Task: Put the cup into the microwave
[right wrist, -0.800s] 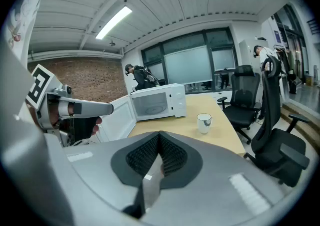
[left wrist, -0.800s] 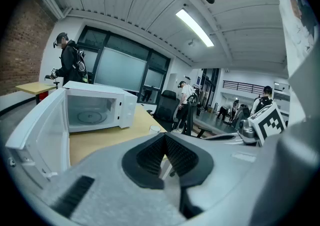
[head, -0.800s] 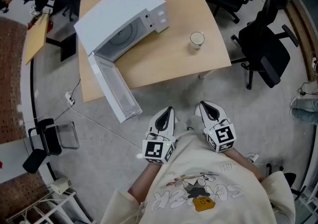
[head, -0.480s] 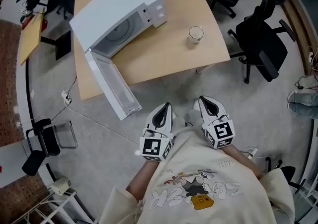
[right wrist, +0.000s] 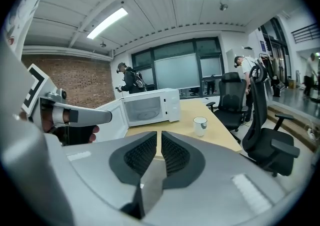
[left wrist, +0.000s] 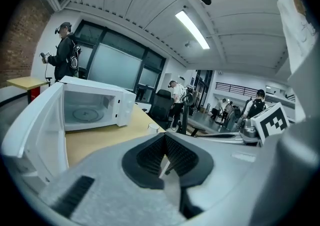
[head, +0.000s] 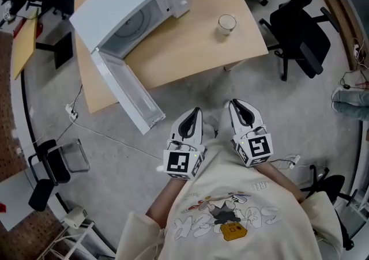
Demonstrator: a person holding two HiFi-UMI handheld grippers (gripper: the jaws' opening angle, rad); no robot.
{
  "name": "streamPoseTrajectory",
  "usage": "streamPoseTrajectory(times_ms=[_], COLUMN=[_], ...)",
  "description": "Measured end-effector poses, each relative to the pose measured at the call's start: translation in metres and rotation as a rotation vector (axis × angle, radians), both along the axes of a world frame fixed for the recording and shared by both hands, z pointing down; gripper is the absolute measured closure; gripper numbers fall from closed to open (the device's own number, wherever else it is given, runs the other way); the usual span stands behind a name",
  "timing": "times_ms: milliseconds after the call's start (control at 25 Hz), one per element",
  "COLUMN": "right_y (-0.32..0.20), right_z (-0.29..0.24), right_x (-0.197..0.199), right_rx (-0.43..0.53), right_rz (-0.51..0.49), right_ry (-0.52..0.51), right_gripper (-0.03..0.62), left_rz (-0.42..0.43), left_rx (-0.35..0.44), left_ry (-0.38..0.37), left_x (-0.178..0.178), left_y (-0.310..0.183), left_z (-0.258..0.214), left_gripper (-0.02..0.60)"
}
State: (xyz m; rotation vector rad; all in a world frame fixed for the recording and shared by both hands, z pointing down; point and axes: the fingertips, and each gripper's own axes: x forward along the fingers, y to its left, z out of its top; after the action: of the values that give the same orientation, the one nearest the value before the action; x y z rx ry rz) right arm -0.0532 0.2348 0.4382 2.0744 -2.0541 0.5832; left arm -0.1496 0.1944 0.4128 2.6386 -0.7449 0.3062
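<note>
One office chair (head: 297,34) beside table (head: 190,45), microwave door (head: 124,94) hanging open

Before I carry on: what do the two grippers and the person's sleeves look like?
The left gripper and right gripper have white rounded shells, black ribbed pads lining the jaws, each with a cube of black-and-white square markers. The sleeves are cream, part of a sweatshirt with a cartoon print.
</note>
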Motion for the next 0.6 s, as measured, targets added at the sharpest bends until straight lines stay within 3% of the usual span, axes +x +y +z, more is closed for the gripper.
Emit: streamPoseTrajectory(times_ms=[280,600], right_y=[-0.010,-0.076], right_z=[0.006,0.000], right_x=[0.015,0.083], right_rx=[-0.039,0.000], right_rz=[0.019,0.025], right_ry=[0.029,0.004], right_gripper=[0.565,0.588], left_rz=[0.028,0.021], left_rx=[-0.042,-0.005], left_ry=[-0.013,-0.011], left_x=[0.013,0.075], left_y=[-0.011,-0.078], left_z=[0.011,0.001], left_gripper=[0.577,0.577])
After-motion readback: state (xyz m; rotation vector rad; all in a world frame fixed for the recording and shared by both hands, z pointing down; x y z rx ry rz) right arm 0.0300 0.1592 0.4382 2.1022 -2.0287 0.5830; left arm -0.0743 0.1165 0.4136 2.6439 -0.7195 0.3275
